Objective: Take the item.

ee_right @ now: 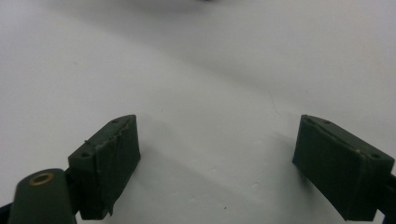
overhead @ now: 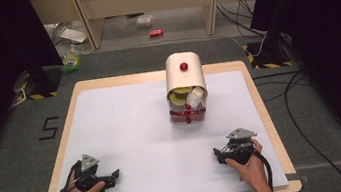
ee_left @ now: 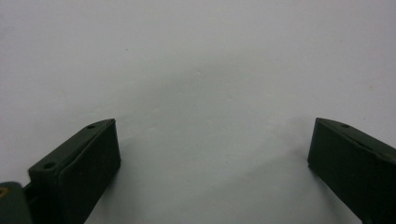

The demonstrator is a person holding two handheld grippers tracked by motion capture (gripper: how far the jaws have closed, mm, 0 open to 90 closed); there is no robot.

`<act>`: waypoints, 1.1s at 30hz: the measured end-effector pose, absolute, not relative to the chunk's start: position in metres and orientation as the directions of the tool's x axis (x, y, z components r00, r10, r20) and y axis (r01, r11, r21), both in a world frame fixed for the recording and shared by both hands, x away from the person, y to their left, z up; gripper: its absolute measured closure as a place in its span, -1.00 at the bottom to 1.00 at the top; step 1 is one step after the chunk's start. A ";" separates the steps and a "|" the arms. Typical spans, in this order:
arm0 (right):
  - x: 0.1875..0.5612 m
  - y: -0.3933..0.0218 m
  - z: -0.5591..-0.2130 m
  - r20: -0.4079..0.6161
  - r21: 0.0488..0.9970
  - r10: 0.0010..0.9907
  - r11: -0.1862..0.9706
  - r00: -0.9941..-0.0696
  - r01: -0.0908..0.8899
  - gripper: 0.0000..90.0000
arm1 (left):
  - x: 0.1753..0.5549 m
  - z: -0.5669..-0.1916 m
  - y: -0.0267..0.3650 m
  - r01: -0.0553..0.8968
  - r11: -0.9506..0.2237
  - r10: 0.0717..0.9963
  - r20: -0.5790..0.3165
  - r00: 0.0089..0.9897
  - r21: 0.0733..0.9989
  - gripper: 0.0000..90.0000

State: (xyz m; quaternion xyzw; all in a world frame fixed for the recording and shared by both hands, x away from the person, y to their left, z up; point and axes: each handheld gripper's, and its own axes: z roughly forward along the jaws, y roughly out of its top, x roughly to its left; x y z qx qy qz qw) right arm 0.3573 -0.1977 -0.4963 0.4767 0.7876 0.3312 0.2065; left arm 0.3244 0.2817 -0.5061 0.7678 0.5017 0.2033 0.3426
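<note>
On the near edge of the bench (overhead: 112, 129) we find the left tool (overhead: 115, 174) and right tool (overhead: 217, 154) resting wide open and empty, well apart from the cream container (overhead: 185, 81) at the far side.

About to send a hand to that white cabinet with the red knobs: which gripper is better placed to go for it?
Probably the right. The cabinet stands right of the table's middle, nearer the right gripper than the left gripper. Both rest open and empty on the white sheet.
</note>
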 end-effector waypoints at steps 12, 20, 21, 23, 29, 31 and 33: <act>0.353 -0.185 -0.478 -0.009 0.769 0.876 0.314 -0.482 0.557 -0.58 | 0.324 -0.506 0.282 0.632 -0.262 0.910 -0.031 0.413 0.730 -0.96; 0.353 -0.180 -0.468 -0.011 0.798 0.877 0.298 -0.481 0.524 -0.53 | 0.324 -0.506 0.282 0.631 -0.261 0.910 -0.031 0.413 0.730 -0.96; 0.353 -0.180 -0.466 -0.010 0.801 0.876 0.296 -0.483 0.521 -0.52 | 0.324 -0.506 0.282 0.631 -0.261 0.910 -0.031 0.413 0.730 -0.96; 0.353 -0.179 -0.464 -0.010 0.805 0.874 0.296 -0.486 0.514 -0.52 | 0.324 -0.506 0.282 0.631 -0.261 0.910 -0.031 0.413 0.730 -0.96; 0.357 -0.176 -0.452 -0.025 0.822 0.872 0.296 -0.488 0.487 -0.51 | 0.324 -0.506 0.282 0.631 -0.261 0.910 -0.032 0.413 0.730 -0.96; 0.359 -0.175 -0.445 -0.035 0.828 0.872 0.299 -0.488 0.475 -0.50 | 0.324 -0.506 0.282 0.631 -0.261 0.910 -0.032 0.413 0.730 -0.96; 0.362 -0.174 -0.439 -0.040 0.838 0.872 0.295 -0.488 0.459 -0.50 | 0.324 -0.506 0.282 0.631 -0.261 0.910 -0.032 0.413 0.730 -0.96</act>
